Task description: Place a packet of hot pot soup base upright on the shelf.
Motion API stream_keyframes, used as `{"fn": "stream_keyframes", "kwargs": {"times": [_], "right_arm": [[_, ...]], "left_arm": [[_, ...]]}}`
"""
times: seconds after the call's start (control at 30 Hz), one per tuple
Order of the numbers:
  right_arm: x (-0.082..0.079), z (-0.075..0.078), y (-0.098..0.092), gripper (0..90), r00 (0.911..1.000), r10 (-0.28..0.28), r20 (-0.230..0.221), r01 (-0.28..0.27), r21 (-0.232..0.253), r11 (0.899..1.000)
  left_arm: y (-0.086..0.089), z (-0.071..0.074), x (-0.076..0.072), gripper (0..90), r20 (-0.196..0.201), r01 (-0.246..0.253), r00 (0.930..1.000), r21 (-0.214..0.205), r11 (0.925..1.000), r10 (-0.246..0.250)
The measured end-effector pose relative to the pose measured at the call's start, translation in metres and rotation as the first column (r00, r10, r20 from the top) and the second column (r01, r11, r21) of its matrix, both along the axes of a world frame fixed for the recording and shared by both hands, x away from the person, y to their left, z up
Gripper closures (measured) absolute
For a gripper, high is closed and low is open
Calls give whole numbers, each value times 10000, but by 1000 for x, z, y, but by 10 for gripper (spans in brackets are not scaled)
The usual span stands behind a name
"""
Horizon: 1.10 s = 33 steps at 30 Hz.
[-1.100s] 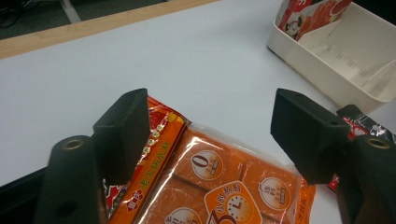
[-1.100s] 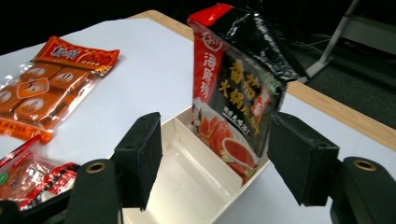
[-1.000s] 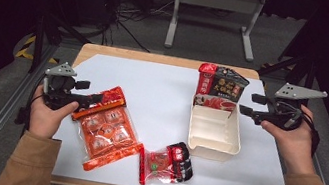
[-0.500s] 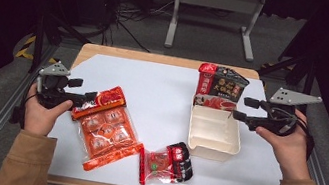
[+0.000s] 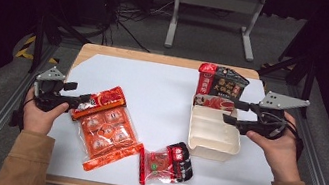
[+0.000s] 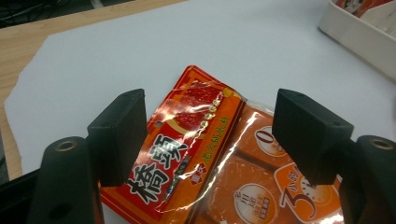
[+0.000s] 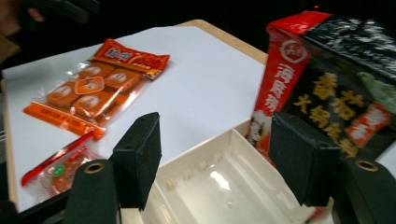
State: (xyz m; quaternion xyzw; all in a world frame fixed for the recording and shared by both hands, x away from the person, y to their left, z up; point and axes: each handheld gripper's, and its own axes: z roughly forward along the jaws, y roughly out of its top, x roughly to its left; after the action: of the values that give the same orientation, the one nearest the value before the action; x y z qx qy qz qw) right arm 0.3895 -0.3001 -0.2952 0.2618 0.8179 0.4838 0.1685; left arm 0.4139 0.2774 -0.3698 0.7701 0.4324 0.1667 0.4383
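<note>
Covering orange packet [image 6: 205, 154] header: left claw [image 6: 208, 140] spread, lower edge cropped.

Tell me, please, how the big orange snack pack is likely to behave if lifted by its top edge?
The orange snack pack is thin, glossy film, so it would probably droop and may slip. Its separate small packets look likely to shift and swing.

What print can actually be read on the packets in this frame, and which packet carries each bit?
"橋頭": large white characters on the red header of the orange packet.
"0" and "3": white numerals on that packet's inner sachets.
"海底捞": white characters down the red side of the black packet; its yellow characters are too blurred to read.
Small red-and-black packet: print too small to read.
White tray: no print.
</note>
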Motion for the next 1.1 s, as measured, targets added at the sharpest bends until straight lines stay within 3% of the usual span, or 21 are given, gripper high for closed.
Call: {"fn": "stream_keyframes", "kwargs": {"times": [0.17, 0.33, 0.7, 0.9, 1.03, 1.1], "right_arm": [[-1, -3, 7, 349, 9998, 215, 48, -215, -19, 9998], [-3, -7, 9, 345, 9993, 370, 8, -370, 220, 9991], [-9, -18, 7, 352, 9991, 419, 80, -424, 835, 9956], [-12, -24, 6, 352, 9993, 359, 67, -363, 783, 9963], [-11, -27, 7, 352, 9995, 320, 58, -324, 814, 9962], [-10, -28, 11, 352, 9994, 342, 30, -344, 843, 9958]], "left_arm": [[6, -17, 8, 274, -189, -449, 9988, 249, 9987, 454], [13, -29, 13, 280, -379, -871, 9955, -50, 9962, 869], [22, -36, 16, 250, -636, -1481, 9869, 113, 9889, 1485], [27, -41, 18, 243, -807, -1651, 9829, 131, 9862, 1656], [30, -43, 18, 237, -888, -1848, 9785, 214, 9825, 1860], [31, -44, 18, 237, -870, -2164, 9717, 465, 9752, 2197]]}}
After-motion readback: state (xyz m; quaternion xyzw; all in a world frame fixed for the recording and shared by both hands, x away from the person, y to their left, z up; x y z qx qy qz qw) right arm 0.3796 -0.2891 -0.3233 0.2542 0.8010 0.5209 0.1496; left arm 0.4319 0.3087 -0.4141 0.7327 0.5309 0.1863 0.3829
